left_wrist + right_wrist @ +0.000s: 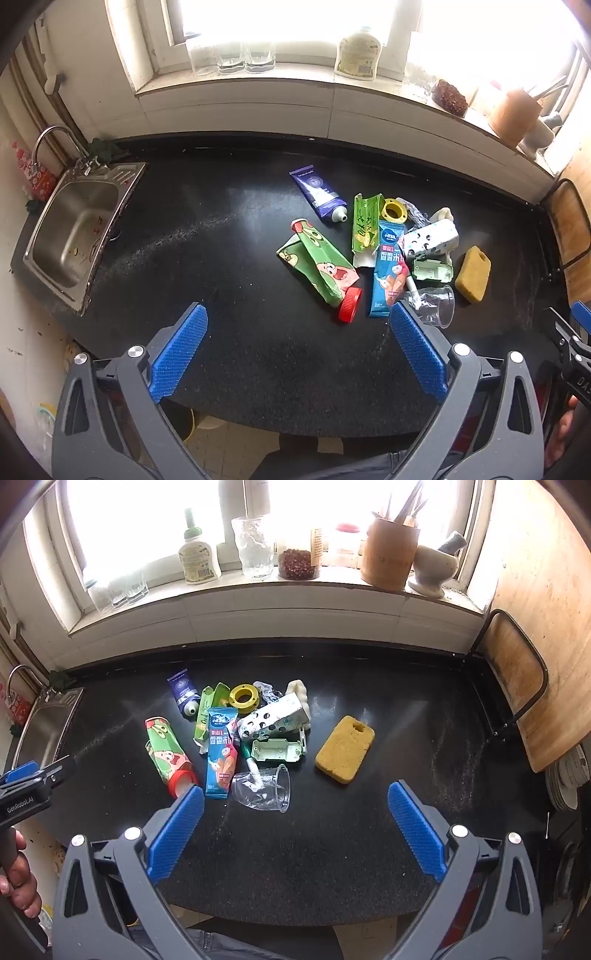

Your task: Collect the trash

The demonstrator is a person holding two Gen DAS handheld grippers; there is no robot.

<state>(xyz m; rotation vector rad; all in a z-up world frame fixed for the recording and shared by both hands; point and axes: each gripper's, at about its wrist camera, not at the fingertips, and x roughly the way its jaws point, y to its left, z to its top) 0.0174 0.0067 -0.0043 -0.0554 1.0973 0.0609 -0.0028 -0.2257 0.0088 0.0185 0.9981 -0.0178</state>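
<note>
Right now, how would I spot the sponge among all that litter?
Find the black countertop below the window. Trash is heaped at its middle; the sponge lies flat just right of the heap. It is the only plain yellow, porous slab, with one notch at its far end.

sponge point(345, 750) right of trash pile point(236, 734); sink point(79, 236) far left

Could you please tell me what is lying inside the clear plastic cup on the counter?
The clear plastic cup lies on its side. Through its wall shows the white end of a green-and-white stick-like item poking into it, plus white scraps. What the scraps are cannot be made out.
</note>
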